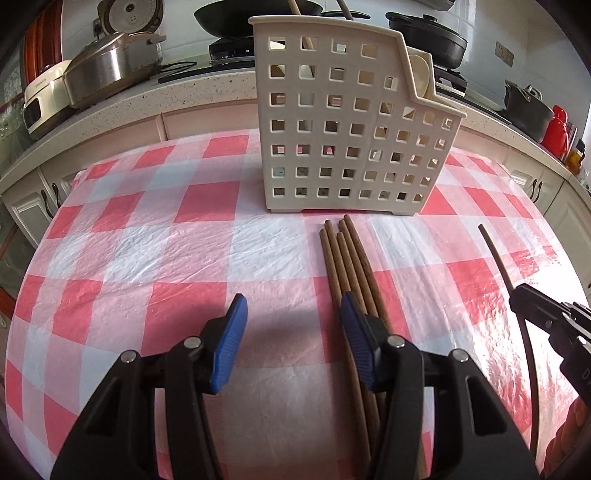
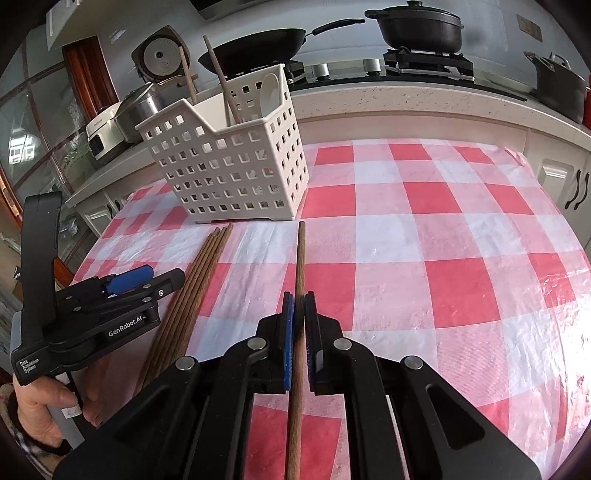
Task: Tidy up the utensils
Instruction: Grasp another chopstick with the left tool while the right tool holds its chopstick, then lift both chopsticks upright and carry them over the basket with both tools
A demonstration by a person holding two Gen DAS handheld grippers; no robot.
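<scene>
A white perforated utensil basket (image 1: 354, 136) stands on the checked table; it also shows in the right wrist view (image 2: 229, 162), holding two wooden chopsticks and a white spoon. Several brown wooden chopsticks (image 1: 347, 258) lie in a bundle in front of it, also in the right wrist view (image 2: 192, 284). My left gripper (image 1: 293, 314) is open and empty, its right finger over the bundle. My right gripper (image 2: 299, 306) is shut on a single wooden chopstick (image 2: 301, 258), held above the table and pointing toward the basket. That chopstick (image 1: 495, 254) and the right gripper (image 1: 532, 299) show at the right of the left wrist view.
The table has a red and white checked plastic cloth (image 2: 424, 236). Behind it runs a counter with a rice cooker (image 1: 110, 70), a wok (image 2: 255, 48), black pots (image 2: 421, 26) and a red bottle (image 1: 556, 129). The left gripper body (image 2: 96, 314) sits at the table's left.
</scene>
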